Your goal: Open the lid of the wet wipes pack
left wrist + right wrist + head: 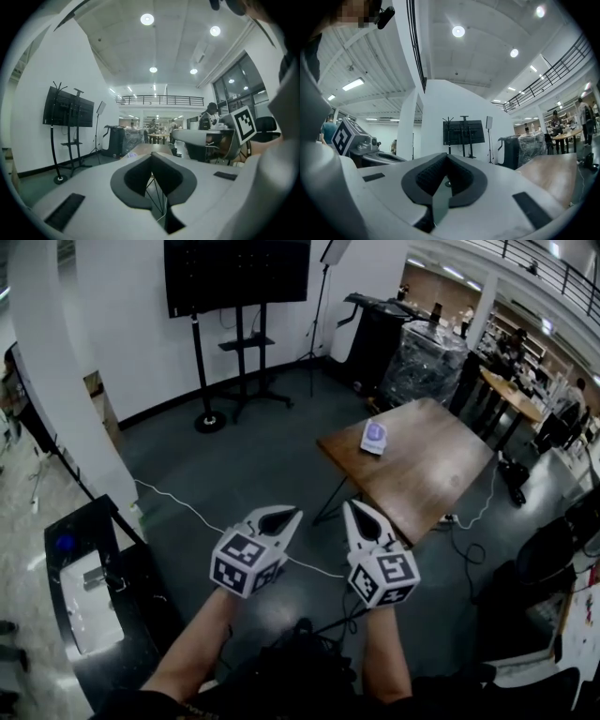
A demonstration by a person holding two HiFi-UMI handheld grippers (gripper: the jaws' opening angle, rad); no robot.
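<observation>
My left gripper [284, 515] is clenched on nothing, its jaw tips meeting on empty air; my right gripper [356, 512] is clenched and empty too; both are held side by side over the dark floor [281, 437], well short of the wooden table [441, 474]. The near corner of that table lies just past the right gripper's tips; the wet wipes pack [374, 437] rests flat by the table's far left edge, between its left and far corners, well apart from both grippers; beyond stands a dark screen [236, 273] on a stand.
</observation>
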